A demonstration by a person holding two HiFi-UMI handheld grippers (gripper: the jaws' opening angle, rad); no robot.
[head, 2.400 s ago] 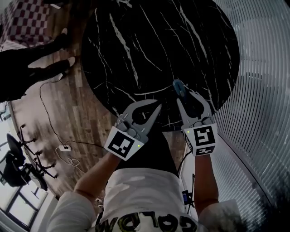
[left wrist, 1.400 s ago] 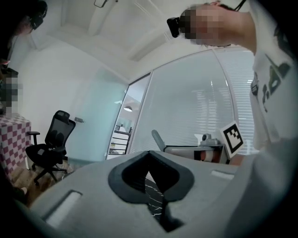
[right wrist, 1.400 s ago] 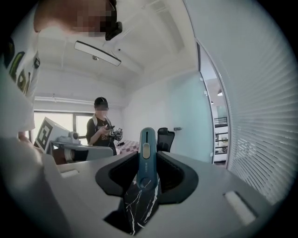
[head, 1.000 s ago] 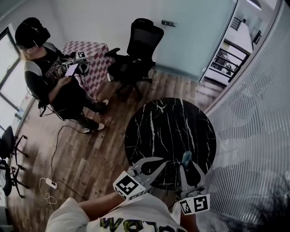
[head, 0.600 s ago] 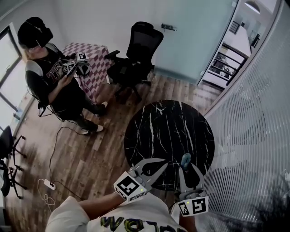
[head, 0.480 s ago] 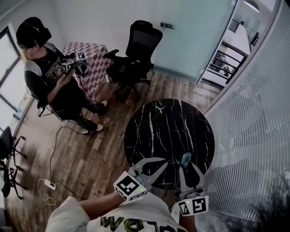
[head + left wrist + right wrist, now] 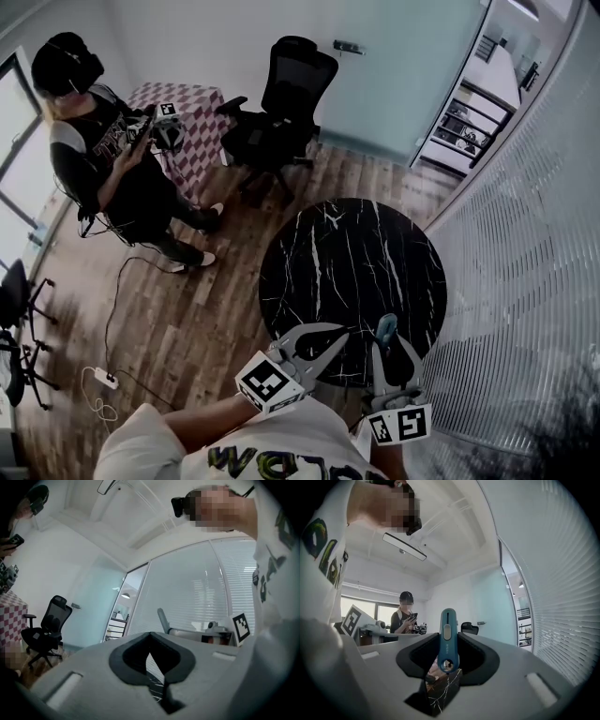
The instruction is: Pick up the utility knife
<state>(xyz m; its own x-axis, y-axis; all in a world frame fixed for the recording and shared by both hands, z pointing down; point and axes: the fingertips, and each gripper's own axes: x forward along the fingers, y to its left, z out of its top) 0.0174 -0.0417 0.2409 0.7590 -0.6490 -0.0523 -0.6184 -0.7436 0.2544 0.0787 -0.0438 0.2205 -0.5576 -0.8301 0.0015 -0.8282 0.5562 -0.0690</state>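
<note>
The utility knife (image 7: 448,620) is clamped in the right gripper (image 7: 449,637) and seemingly raised clear of the tabletop (image 7: 347,262), so the pick-up is judged done; the left gripper (image 7: 150,638) is closed, empty.

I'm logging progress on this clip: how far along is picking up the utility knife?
Done: the utility knife is clamped between the jaws of the right gripper, and it looks lifted, with the black marble table showing below it. In hand: only that knife; the left gripper is shut and empty. Left: nothing obvious, since the pickup looks complete.
</note>
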